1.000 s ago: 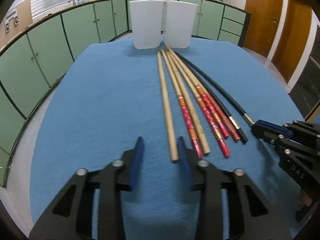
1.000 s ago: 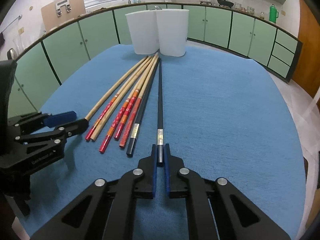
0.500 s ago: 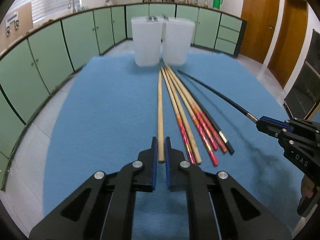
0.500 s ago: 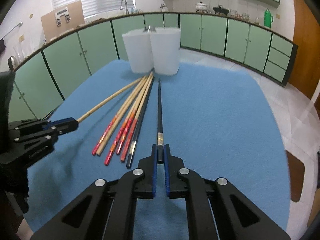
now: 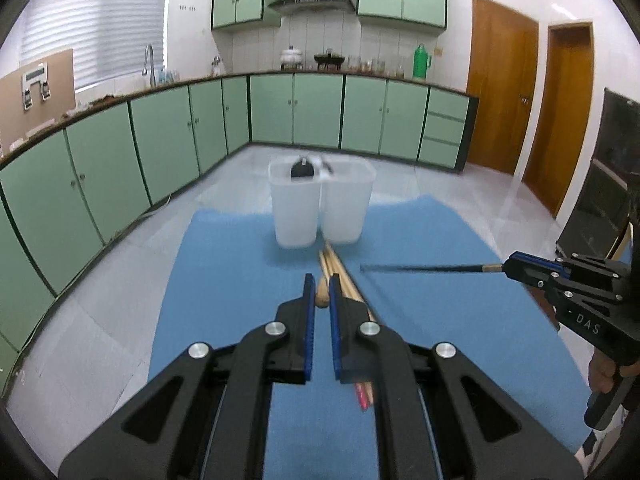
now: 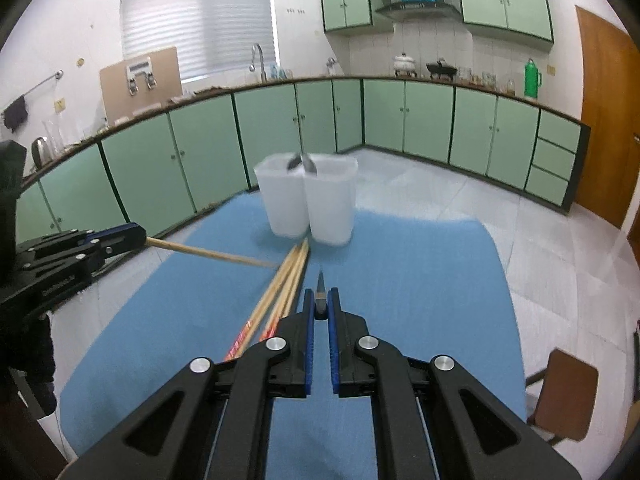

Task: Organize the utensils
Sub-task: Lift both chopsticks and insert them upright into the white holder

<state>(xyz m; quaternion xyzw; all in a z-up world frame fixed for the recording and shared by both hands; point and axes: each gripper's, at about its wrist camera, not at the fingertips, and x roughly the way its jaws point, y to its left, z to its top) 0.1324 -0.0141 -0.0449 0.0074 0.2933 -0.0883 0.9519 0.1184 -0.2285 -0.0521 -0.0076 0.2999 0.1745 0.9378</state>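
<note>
My left gripper (image 5: 321, 294) is shut on a plain wooden chopstick (image 5: 321, 296), seen end-on and held above the blue mat; its length shows in the right wrist view (image 6: 208, 254). My right gripper (image 6: 320, 306) is shut on a black chopstick (image 6: 320, 290), which also shows in the left wrist view (image 5: 424, 267). Several chopsticks (image 6: 280, 292) still lie on the blue mat (image 6: 420, 280), pointing at two white bins. The left bin (image 5: 295, 210) holds dark utensils; the right bin (image 5: 347, 206) stands against it.
Green kitchen cabinets (image 5: 296, 112) run around the room beyond the table. A brown chair (image 6: 564, 392) stands at the right of the table. Wooden doors (image 5: 500, 100) are at the far right.
Both grippers have lifted their chopsticks off the mat and risen, tilting level. One second ago the left gripper was open beside the wooden chopstick; it then shut on it.
</note>
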